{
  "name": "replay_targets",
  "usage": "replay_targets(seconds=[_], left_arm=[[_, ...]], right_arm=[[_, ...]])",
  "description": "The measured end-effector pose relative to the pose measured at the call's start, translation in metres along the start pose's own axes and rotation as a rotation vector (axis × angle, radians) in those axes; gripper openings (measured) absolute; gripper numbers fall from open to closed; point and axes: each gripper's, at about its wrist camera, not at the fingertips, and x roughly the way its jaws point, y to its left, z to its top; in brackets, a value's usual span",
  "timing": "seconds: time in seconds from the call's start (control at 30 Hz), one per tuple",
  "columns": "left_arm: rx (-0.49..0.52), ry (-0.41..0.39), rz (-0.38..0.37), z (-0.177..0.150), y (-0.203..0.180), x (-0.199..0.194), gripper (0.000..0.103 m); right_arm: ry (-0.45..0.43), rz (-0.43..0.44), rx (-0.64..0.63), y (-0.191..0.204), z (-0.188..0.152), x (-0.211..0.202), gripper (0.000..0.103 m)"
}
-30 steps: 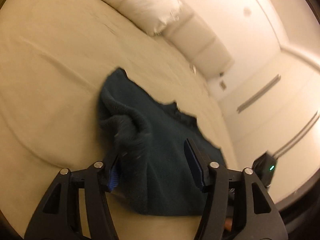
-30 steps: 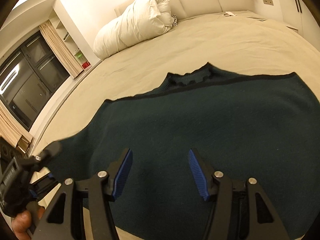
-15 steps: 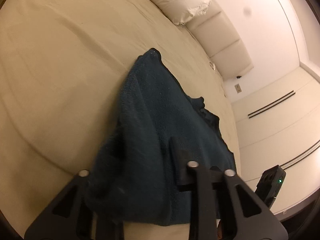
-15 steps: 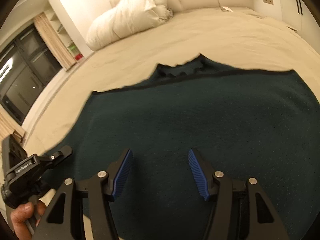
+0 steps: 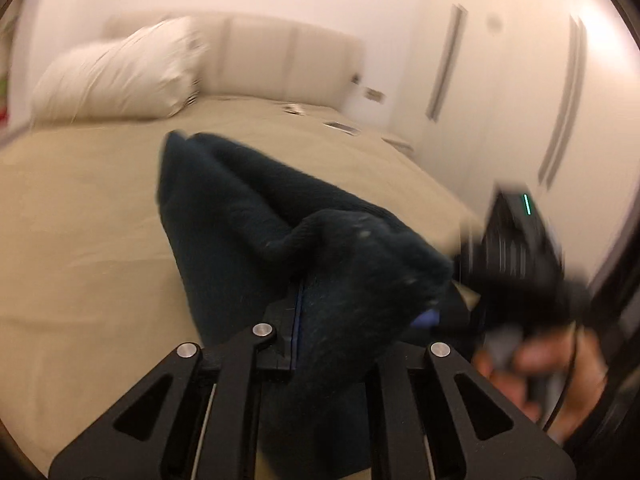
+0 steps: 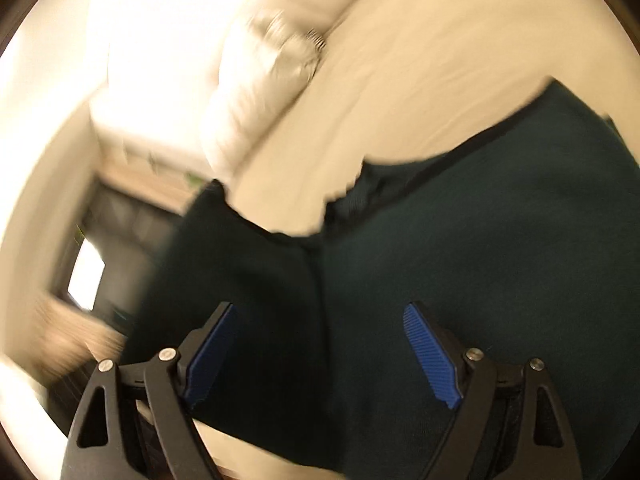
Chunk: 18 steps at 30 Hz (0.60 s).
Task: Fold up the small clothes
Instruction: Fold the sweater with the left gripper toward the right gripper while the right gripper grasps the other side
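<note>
Left wrist view: left tool (image 5: pixel 298 312) clamped on a bunched edge of the dark teal knitted sweater (image 5: pixel 248 216); the cloth rises in a thick ridge off the beige bed sheet (image 5: pixel 80 220), and the jaws have just been closing with fabric between them.
Likely purpose: lifting one side to carry it over the rest for a fold, judging by the raised ridge.
Right wrist view: right tool (image 6: pixel 320 356) stands wide apart over the sweater, blue pads (image 6: pixel 430 354) touching nothing; its jaws have just been opening, and no cloth is pinched.
Likely purpose: freed to take a new hold or press the cloth flat.
Sweater position: spread across the near part of the bed, neckline pointing towards the white rolled duvet (image 5: pixel 116 76) by the padded cream headboard (image 5: pixel 280 64).
Hard to read: both views are smeared by motion; the left tool's far finger is buried under fabric.
Cut off: the sweater's hem runs off the frame bottom; a person's hand (image 5: pixel 548 376) is blurred at the right.
</note>
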Motion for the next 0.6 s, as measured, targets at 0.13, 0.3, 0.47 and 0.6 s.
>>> replay_targets(seconds=[0.13, 0.3, 0.47, 0.6], left_arm=[[0.118, 0.091, -0.017, -0.038, -0.036, 0.031, 0.008], [0.197, 0.115, -0.004, -0.052, -0.049, 0.041, 0.008], [0.206, 0.100, -0.008, -0.053, -0.046, 0.036, 0.008], [0.197, 0.119, -0.009, -0.051, -0.045, 0.035, 0.009]], right_arm=[[0.101, 0.042, 0.010, -0.005, 0.006, 0.007, 0.096], [0.208, 0.041, 0.008, -0.004, -0.001, 0.036, 0.096], [0.250, -0.043, -0.075, 0.006, -0.003, 0.055, 0.046], [0.243, -0.138, -0.133, 0.006, -0.001, 0.051, 0.021]])
